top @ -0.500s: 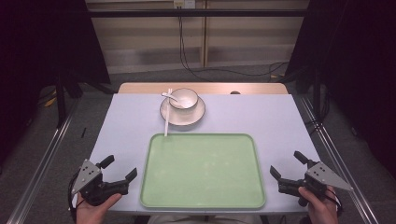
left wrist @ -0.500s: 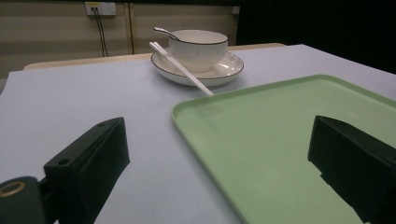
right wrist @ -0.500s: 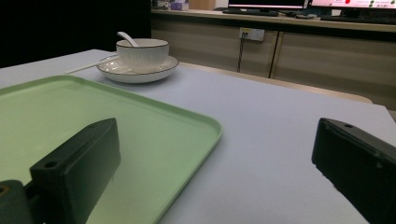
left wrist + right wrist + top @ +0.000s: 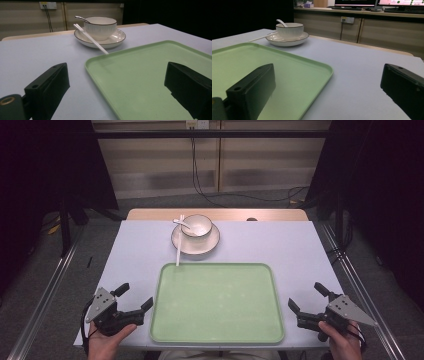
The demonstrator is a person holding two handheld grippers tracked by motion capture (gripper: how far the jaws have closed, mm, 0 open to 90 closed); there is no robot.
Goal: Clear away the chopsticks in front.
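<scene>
Table [image 4: 280,245], covered in a pale lilac sheet, carries everything; a wooden edge shows at its far side. Green tray [image 4: 217,302] lies flat and bare at the near middle, squarely between the two grippers, probably set there as the landing place for the dishes beyond it. Past the tray's far edge sits a white saucer [image 4: 195,241] with a white bowl [image 4: 196,226] standing on it, a spoon [image 4: 181,223] resting in the bowl. A pair of white chopsticks [image 4: 178,244] leans on the saucer's left rim, its near tip reaching to the tray's far left corner. Left gripper [image 4: 135,301] rests low at the tray's left edge, fingers wide apart and holding nothing; right gripper [image 4: 304,298] mirrors it at the right edge, fingers likewise spread and unloaded. Both point inward at the tray, judged a ready stance ahead of a reach toward the bowl set. The high view gives the layout and both hands at the near edge. The left gripper view shows the chopsticks [image 4: 90,38] tip just touching the tray rim [image 4: 100,72]. The right gripper view adds the bowl's ribbed wall [image 4: 289,30] and monitors on a counter behind.
</scene>
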